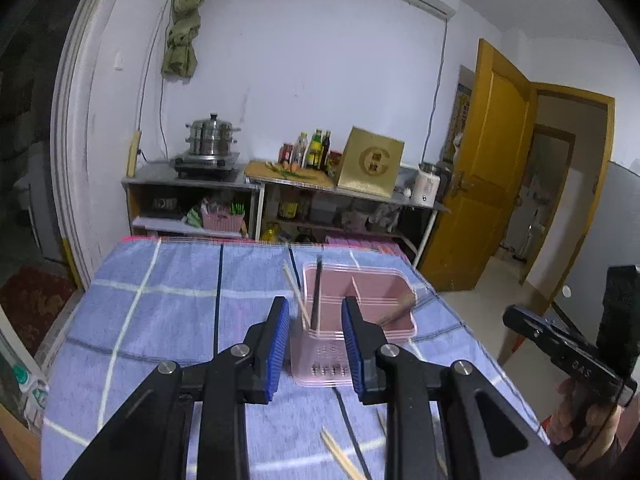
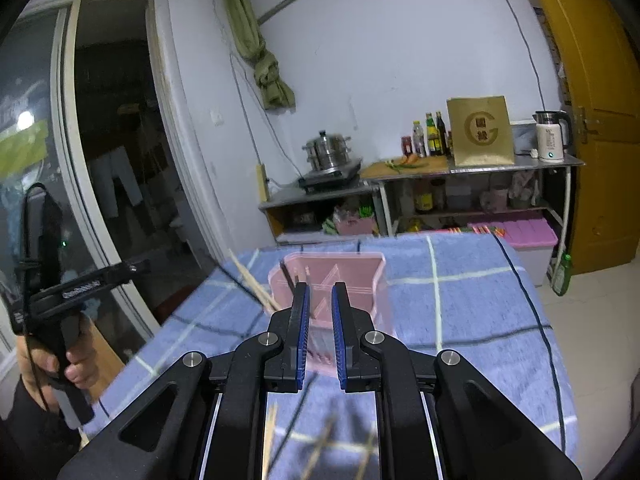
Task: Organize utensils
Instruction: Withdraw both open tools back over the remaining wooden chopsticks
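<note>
A pink utensil holder with compartments stands on the blue checked tablecloth. A black chopstick and wooden chopsticks stick out of it. My left gripper is open and empty, just in front of the holder. My right gripper is open with a narrow gap and empty, close to the holder, where wooden chopsticks lean out to the left. Loose wooden chopsticks lie on the cloth near me; they also show blurred in the right wrist view.
A metal shelf unit at the back wall carries a steel pot, bottles, a gold box and a kettle. A yellow door stands open at the right. The table edge drops off right.
</note>
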